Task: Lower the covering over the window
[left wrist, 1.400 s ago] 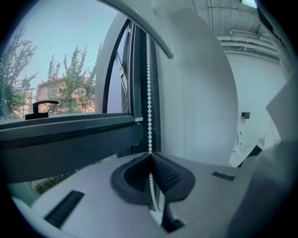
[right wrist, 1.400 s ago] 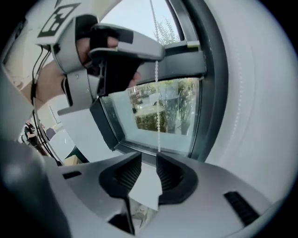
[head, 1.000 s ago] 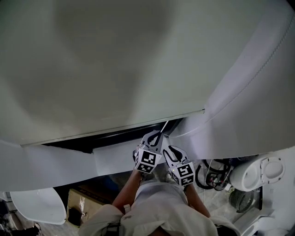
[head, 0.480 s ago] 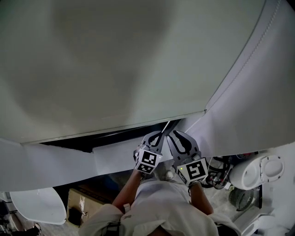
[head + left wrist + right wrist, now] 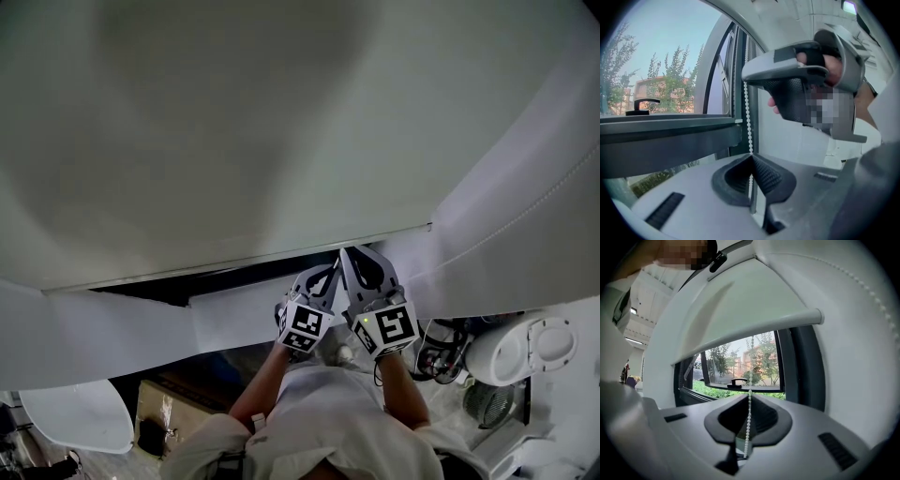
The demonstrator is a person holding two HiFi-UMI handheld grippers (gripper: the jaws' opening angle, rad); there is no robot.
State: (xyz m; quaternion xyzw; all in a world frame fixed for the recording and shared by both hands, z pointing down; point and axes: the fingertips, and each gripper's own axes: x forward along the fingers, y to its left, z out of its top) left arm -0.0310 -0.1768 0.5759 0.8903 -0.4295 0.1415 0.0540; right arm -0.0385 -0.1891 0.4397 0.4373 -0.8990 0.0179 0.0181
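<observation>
A white roller blind (image 5: 216, 141) hangs over the window, its bottom bar (image 5: 234, 258) above a dark gap. In the left gripper view a white bead chain (image 5: 748, 112) runs down beside the dark window frame (image 5: 670, 136) into my left gripper (image 5: 751, 157), which is shut on it. My right gripper (image 5: 349, 251) sits just above and right of the left gripper (image 5: 323, 277). Its jaws have just been closing, and in the right gripper view they pinch the bead chain (image 5: 749, 423) at the tip (image 5: 750, 397). The blind's bar (image 5: 750, 331) shows above.
Outside the glass are trees and a brick building, and a black window handle (image 5: 738, 380) sits on the sash. Below me on the floor are white sanitary fixtures (image 5: 530, 347), coiled cables (image 5: 436, 356), a white lid (image 5: 75, 417) and a box (image 5: 164, 412).
The right gripper rose from beside and below the left one to just above it, and its jaws went from wide apart to closed on the chain. The left gripper stayed put.
</observation>
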